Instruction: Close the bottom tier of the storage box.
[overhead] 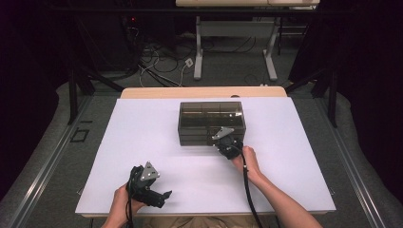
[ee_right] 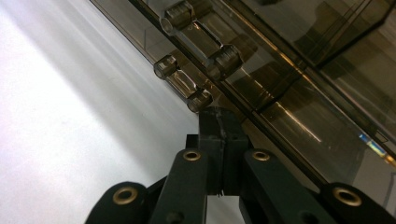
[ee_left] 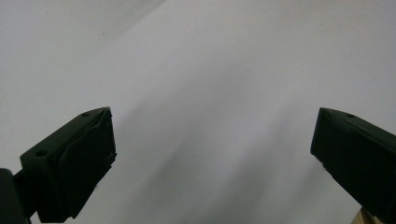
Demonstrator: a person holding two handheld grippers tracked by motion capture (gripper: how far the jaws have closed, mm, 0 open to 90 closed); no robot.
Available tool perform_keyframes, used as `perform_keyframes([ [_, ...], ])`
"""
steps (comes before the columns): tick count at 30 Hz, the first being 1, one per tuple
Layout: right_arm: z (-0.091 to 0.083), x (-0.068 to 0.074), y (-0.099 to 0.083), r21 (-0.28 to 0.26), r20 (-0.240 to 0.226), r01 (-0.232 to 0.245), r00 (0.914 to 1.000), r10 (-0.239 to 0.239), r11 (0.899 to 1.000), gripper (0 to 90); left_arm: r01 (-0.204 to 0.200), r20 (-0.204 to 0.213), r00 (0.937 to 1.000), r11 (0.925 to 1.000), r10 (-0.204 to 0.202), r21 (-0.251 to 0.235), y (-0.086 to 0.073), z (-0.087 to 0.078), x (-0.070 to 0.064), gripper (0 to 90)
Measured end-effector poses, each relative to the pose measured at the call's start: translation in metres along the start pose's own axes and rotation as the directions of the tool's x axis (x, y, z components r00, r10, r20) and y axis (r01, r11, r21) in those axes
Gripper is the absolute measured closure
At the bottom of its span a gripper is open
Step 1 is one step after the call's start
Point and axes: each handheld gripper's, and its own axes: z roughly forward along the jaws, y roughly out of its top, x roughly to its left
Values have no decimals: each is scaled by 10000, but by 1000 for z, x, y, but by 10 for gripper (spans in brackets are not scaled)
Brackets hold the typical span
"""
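Observation:
A smoky see-through drawer box [overhead: 211,121] stands at the middle of the white table top [overhead: 142,142]. My right gripper [overhead: 217,141] is at the box's front face, low and right of centre. In the right gripper view its jaws [ee_right: 219,122] are shut together, tips against the box front [ee_right: 289,70] just beside the end of the lower clear bar handle [ee_right: 182,84]; a second handle [ee_right: 198,39] sits above it. I see nothing held between the jaws. My left gripper [overhead: 161,197] rests near the table's front left, open [ee_left: 212,140], with only bare white surface between its fingers.
The table's front edge runs just below the left hand, and a wooden strip [overhead: 204,91] lies along the far edge. Beyond the table are another desk's white legs [overhead: 198,57] and loose cables [overhead: 161,66] on the floor. Dark frames stand at both sides.

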Motion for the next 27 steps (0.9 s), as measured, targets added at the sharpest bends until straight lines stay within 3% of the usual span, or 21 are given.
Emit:
perform_keyframes([
  [15,-2,-2,-1,117,-156,-6,9999,8,9999,871,-37,-12,10000,10000,37,35,0,0,0,0],
  [20,-7,-4,-3,129,-453,-13,9990,18,9999,768,-16,-23,10000,10000,16,-11,0,0,-1,0],
  [21,-10,-3,-4,210,-549,-220,9982,231,9995,742,-47,-38,10000,10000,47,4,0,0,0,0],
  [22,-10,-6,-4,151,-575,65,9983,-57,9999,725,-22,-31,10000,10000,22,21,0,0,0,0],
  [27,-18,-6,-7,254,-1017,-80,9948,105,9996,599,-34,-18,10000,10000,34,30,0,0,-1,0],
])
